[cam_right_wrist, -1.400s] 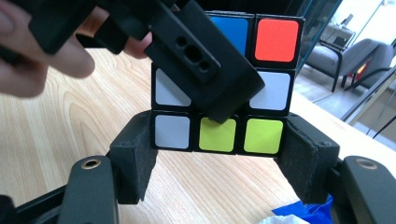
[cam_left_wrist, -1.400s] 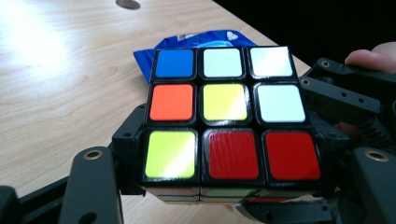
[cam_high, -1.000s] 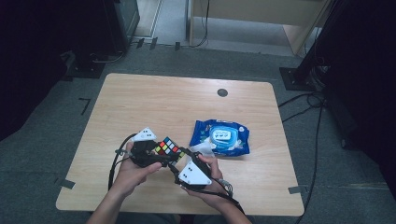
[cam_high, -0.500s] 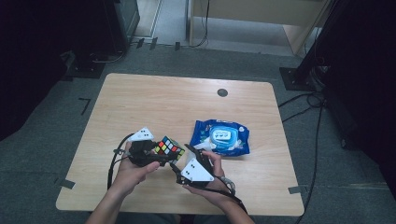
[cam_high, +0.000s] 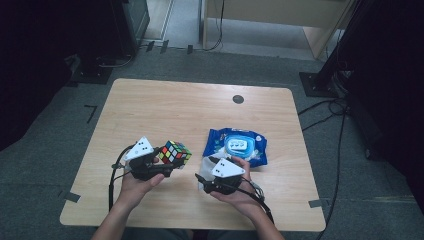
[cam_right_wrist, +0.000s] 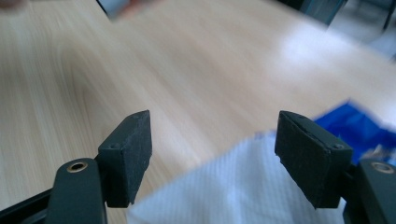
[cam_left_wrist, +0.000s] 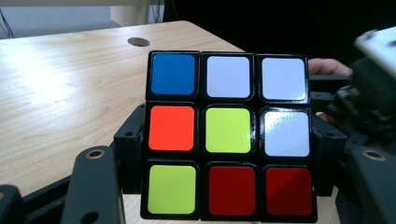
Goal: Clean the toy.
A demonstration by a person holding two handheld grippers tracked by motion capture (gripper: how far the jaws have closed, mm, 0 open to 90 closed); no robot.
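Note:
A scrambled Rubik's cube [cam_high: 175,152] is held just above the table, left of centre, with my left gripper [cam_high: 170,162] shut on it. In the left gripper view the cube [cam_left_wrist: 229,135] shows a face of blue, white, orange, yellow and red squares, with a black jaw pressed against each side. My right gripper [cam_high: 207,175] stands open a hand's width to the right of the cube. Its jaws have just been closing a little, with nothing gripped between them. In the right gripper view its gripper [cam_right_wrist: 215,144] hovers over a white wipe [cam_right_wrist: 233,196] lying on the wood.
A blue pack of wet wipes [cam_high: 237,146] lies right of centre, just beyond my right hand, and its blue corner [cam_right_wrist: 359,126] shows past the right jaw. The wooden table [cam_high: 175,105] has a dark round grommet [cam_high: 238,99] near its far edge. Cables lie on the floor at the right.
My right gripper has moved to the right, away from the cube and toward the wipe pack. The left gripper still holds the cube in about the same place.

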